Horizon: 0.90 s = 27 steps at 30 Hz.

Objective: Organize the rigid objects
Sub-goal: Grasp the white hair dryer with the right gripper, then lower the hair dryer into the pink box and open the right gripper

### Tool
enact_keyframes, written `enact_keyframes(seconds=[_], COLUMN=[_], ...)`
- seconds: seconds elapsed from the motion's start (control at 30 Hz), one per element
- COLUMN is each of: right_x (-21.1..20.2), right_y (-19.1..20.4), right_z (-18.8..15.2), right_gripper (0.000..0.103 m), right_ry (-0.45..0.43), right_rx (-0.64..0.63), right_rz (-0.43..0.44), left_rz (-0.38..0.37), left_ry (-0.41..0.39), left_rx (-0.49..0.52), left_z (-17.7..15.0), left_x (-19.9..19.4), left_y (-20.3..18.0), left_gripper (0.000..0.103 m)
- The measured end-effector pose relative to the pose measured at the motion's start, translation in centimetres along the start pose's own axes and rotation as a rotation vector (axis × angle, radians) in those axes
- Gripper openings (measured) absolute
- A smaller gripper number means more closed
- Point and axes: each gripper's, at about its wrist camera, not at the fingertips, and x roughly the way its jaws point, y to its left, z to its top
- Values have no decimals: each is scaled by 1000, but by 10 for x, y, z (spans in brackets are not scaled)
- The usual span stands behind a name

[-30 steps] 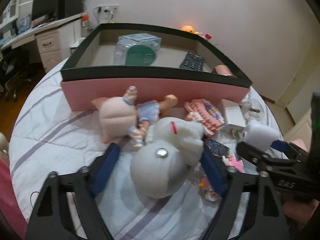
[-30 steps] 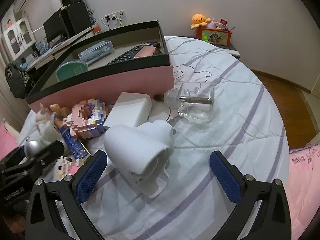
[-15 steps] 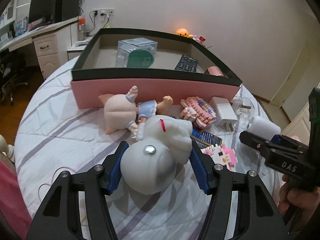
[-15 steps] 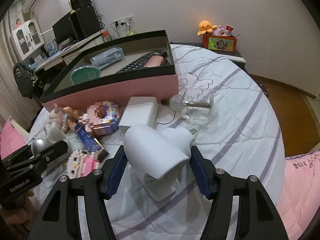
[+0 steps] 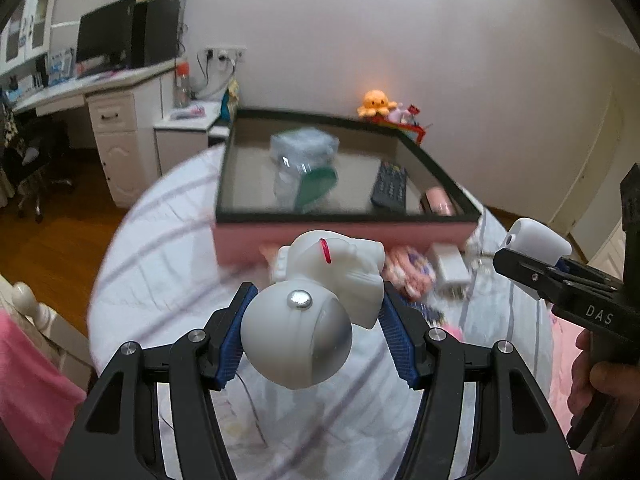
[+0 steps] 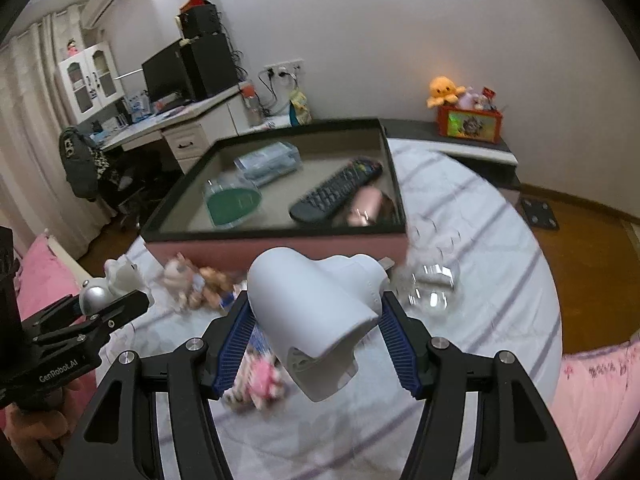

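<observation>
My left gripper [image 5: 316, 320] is shut on a white astronaut figure [image 5: 316, 304] with a silver head and holds it above the bed. My right gripper [image 6: 316, 320] is shut on a white plastic device [image 6: 316, 312] and holds it lifted too; it also shows in the left wrist view [image 5: 536, 240]. The astronaut shows at the left of the right wrist view [image 6: 108, 284]. The pink box with a black rim [image 6: 276, 236] lies ahead and holds a remote [image 6: 336, 192], a green-lidded clear container [image 6: 232, 200] and a pink item [image 6: 364, 208].
On the striped bed sheet [image 6: 480, 216] in front of the box lie a doll [image 6: 188, 276], a pink block toy [image 6: 260, 380], a white charger [image 5: 450, 268] and a clear glass piece [image 6: 432, 284]. A desk [image 5: 116, 120] stands to the left, a shelf with plush toys [image 6: 468, 116] behind.
Both grippers closed on their objects and lifted them off the bed. The box now sits lower and farther in both views.
</observation>
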Motion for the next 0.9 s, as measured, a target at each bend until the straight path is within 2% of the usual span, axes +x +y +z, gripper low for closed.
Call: enact_keyframes(seconds=[0.27,0.43,0.7,0.9], right_x=[22,49,99,117], right_y=[11,13,17,15], right_z=[55,81,97,98], right_gripper=[63,64,64,64], right_ry=[-48,-39,20,49], right_rx=[-51,-67,-77,-77], right_rz=[5,3,13,14], left_rz=[30,29,28,24], left_ry=[-85,-91,-43,-27], left_rx=[26,24,7,5], left_z=[55,84,100,104], left_x=[10,37,83,100], left_y=[13,19,23,19], left_gripper=[62,62,62,62])
